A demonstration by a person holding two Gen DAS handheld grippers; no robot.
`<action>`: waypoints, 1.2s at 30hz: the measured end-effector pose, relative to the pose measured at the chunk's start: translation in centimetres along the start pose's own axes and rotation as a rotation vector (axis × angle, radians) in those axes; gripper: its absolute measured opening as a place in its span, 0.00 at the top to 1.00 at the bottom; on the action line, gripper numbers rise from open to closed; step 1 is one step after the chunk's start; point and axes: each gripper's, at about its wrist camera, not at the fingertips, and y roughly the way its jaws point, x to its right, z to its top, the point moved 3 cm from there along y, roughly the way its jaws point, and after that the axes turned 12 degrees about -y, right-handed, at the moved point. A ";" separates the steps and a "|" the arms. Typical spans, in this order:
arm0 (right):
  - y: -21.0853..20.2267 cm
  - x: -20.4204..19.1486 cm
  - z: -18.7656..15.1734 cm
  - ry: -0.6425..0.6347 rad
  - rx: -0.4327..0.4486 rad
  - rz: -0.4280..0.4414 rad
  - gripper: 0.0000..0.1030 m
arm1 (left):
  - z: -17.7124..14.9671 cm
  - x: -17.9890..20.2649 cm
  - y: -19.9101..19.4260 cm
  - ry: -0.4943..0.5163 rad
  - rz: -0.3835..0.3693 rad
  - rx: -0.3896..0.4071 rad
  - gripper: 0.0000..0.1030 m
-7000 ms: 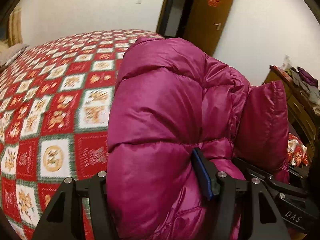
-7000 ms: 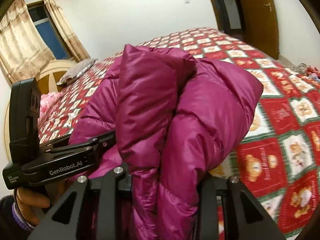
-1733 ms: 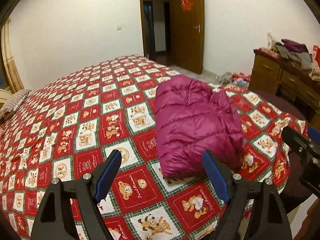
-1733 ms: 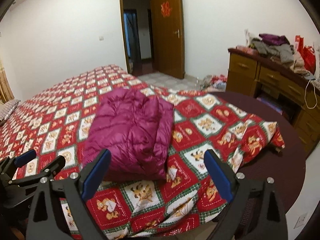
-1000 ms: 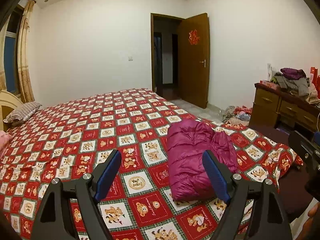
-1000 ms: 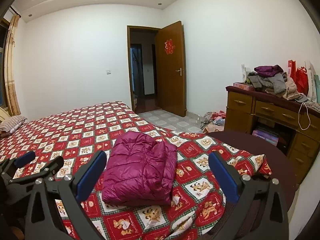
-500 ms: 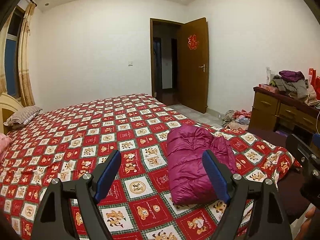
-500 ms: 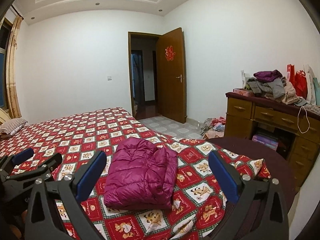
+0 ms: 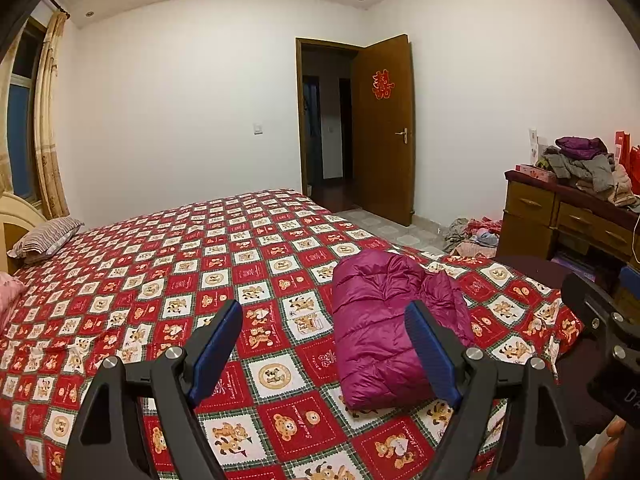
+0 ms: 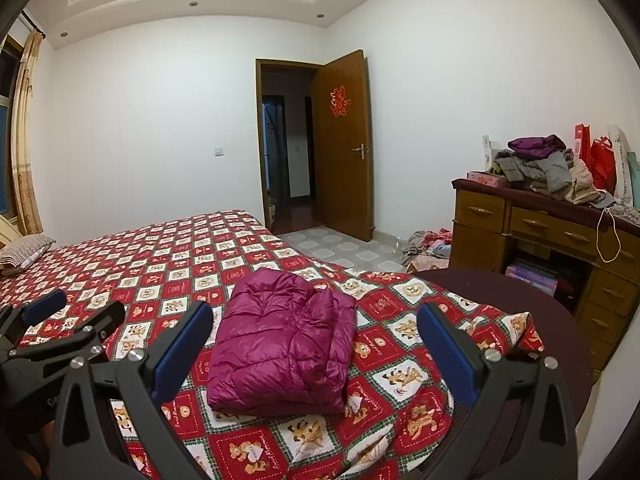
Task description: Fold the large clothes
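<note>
A folded magenta puffer jacket [image 9: 384, 320] [image 10: 284, 344] lies on the bed [image 9: 160, 280] [image 10: 160, 264], near its foot corner, on a red bear-patterned cover. My left gripper [image 9: 322, 320] stands open, held back from the bed, with nothing between its blue pads. My right gripper [image 10: 316, 320] is open too and empty, with the jacket lying beyond the gap between its fingers. In the right wrist view the left gripper's fingers [image 10: 80, 328] show at the left edge. In the left wrist view part of the right gripper [image 9: 600, 320] shows at the right edge.
A wooden dresser [image 10: 540, 236] piled with clothes [image 10: 548, 172] stands at the right wall. More clothes lie on the tiled floor [image 10: 428, 248]. An open door [image 10: 340, 144] is behind the bed. A striped pillow [image 9: 44, 236] lies at the head. A dark round surface [image 10: 520, 300] borders the bed's corner.
Seven seconds ago both grippers were shut on the jacket, held up. They let go of it on the bed and drew back and up. Over the last half second almost nothing moved.
</note>
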 end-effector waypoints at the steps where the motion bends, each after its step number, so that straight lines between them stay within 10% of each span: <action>1: 0.0 0.0 0.0 0.000 0.000 0.001 0.00 | 0.0 0.0 0.0 0.000 0.001 -0.001 0.19; 36: 0.5 0.1 -0.1 0.003 -0.004 -0.011 0.00 | 0.3 -0.4 0.5 0.006 0.004 0.018 0.19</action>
